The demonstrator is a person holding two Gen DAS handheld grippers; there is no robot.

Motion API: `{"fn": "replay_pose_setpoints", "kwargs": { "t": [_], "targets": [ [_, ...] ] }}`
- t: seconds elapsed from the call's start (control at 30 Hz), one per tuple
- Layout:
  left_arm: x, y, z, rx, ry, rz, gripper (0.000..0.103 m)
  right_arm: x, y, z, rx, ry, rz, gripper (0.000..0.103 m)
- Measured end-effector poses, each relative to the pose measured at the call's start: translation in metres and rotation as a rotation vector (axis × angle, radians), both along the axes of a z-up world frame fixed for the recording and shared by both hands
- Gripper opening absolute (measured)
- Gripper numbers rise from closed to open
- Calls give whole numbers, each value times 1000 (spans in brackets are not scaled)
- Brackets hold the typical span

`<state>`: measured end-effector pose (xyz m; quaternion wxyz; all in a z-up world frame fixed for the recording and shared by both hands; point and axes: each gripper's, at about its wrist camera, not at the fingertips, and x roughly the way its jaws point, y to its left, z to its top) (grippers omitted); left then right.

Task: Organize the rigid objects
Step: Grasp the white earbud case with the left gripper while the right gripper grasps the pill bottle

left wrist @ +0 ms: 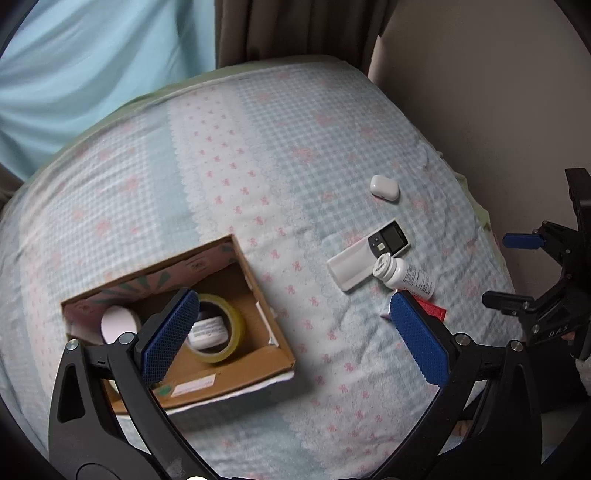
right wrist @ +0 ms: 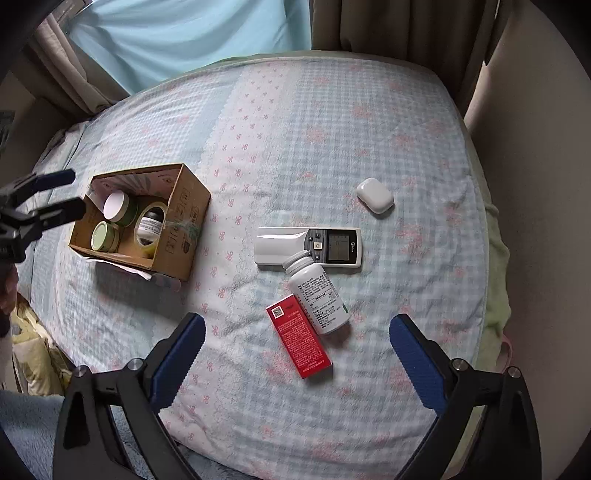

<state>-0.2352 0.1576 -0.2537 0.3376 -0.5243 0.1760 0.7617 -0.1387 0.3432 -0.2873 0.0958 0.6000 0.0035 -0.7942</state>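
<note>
A cardboard box on the bed holds a yellow tape roll, a jar inside the roll, and two green jars. The box also shows in the left wrist view. A white remote, a white pill bottle, a red carton and a white earbud case lie on the quilt. My left gripper is open and empty, hovering over the box's near side. My right gripper is open and empty, above the red carton and bottle.
The bed has a blue checked quilt with pink bows. Curtains hang behind it. A beige wall runs along the right side. The bed's edge drops off at the left and front.
</note>
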Motion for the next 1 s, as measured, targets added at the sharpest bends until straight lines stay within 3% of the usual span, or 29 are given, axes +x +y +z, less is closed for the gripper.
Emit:
{"fn": "replay_pose_setpoints", "kwargs": {
  "t": [0.17,0.47,0.53,0.6,0.87,1.0],
  "targets": [
    [-26,71,-27,-38,-28,-115,103,-15,15,-38,-5,-36,64,85],
    [-57,205,-94,-98,-79,-322,103,-33,32,-89,-51,-37,130,84],
    [-58,231,-112,-113,-93,-363,103,-39,34,-101,-77,-53,135,74],
    [-57,253,-133,-132,-115,-395,103,-44,34,-115,-97,-69,144,72],
    [-38,298,-194,-204,-162,-483,103,-50,29,-150,-194,-86,185,72],
    [-37,304,-211,-224,-159,-471,103,-52,28,-160,-245,-100,187,57]
  ]
}}
